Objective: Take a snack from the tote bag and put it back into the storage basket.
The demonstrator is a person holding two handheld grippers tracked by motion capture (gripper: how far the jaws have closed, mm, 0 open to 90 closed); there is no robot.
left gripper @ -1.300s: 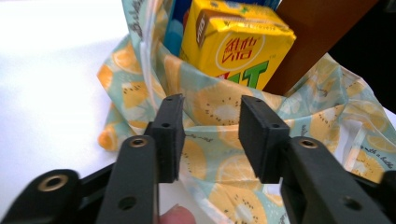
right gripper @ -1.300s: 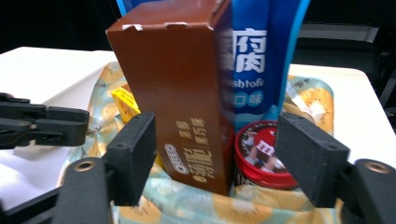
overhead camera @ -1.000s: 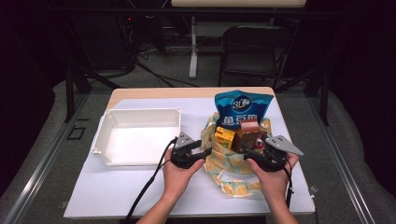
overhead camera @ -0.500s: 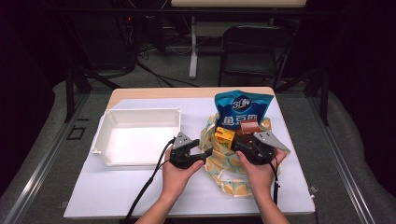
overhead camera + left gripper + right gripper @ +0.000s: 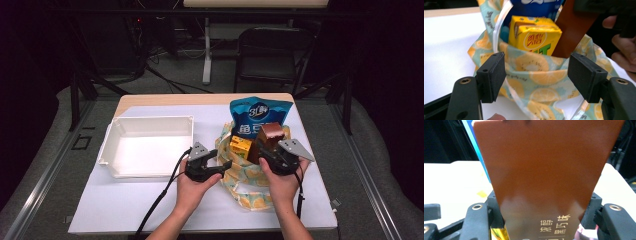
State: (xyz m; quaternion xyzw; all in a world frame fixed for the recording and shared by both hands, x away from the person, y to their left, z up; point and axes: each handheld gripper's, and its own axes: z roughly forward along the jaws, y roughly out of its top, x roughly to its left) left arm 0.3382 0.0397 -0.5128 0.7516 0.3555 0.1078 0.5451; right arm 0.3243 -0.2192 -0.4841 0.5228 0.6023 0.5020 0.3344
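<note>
A cloth bag (image 5: 250, 176) printed with citrus slices lies open on the white table. A blue snack bag (image 5: 260, 116) and a yellow drink carton (image 5: 240, 146) sit in its mouth. My right gripper (image 5: 266, 151) is shut on a brown box (image 5: 268, 135), holding it upright over the bag's opening beside the carton. The brown box (image 5: 544, 177) has gold lettering, and the right gripper (image 5: 544, 216) clamps its lower part. My left gripper (image 5: 221, 167) is open at the bag's left edge. In its own view the left gripper (image 5: 539, 75) frames the bag's front wall (image 5: 536, 75) below the carton (image 5: 534, 37).
A white plastic tray (image 5: 112, 145) with nothing in it stands at the table's left. The left gripper's black cable (image 5: 162, 192) trails toward the front edge. A dark chair (image 5: 270, 55) and stand legs are behind the table.
The right gripper has shifted slightly left and the brown box now stands a little higher and more upright over the bag. The left gripper has barely moved.
</note>
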